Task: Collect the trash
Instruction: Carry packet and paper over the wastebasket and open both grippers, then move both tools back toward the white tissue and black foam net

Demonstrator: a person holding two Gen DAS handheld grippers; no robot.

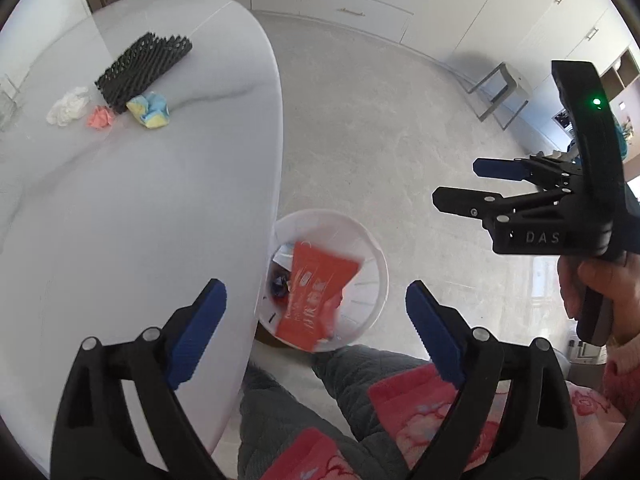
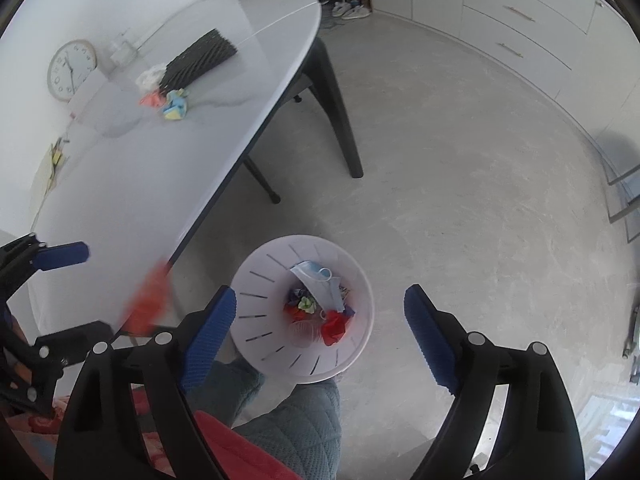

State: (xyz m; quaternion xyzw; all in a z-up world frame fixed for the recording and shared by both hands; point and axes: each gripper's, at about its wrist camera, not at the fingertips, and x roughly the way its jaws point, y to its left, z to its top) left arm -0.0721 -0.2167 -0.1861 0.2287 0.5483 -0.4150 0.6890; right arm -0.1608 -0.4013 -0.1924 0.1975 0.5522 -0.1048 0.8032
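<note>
Both claws, left claw (image 1: 316,308) and right claw (image 2: 320,312), stood wide open and empty above the bin (image 2: 256,280); the red packet (image 1: 316,296) dropped in. Crumpled scraps (image 1: 148,110) remained far-left on the table (image 1: 120,208); reaching there came next.

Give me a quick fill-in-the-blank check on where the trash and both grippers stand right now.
1. The round white slatted bin stands on the ____.
2. The crumpled pink paper lies on the white ____.
3. The left gripper and right gripper both have ____ jaws.
4. The flat red packet shows blurred over the ____.

Missing words: floor; table; open; bin
</note>
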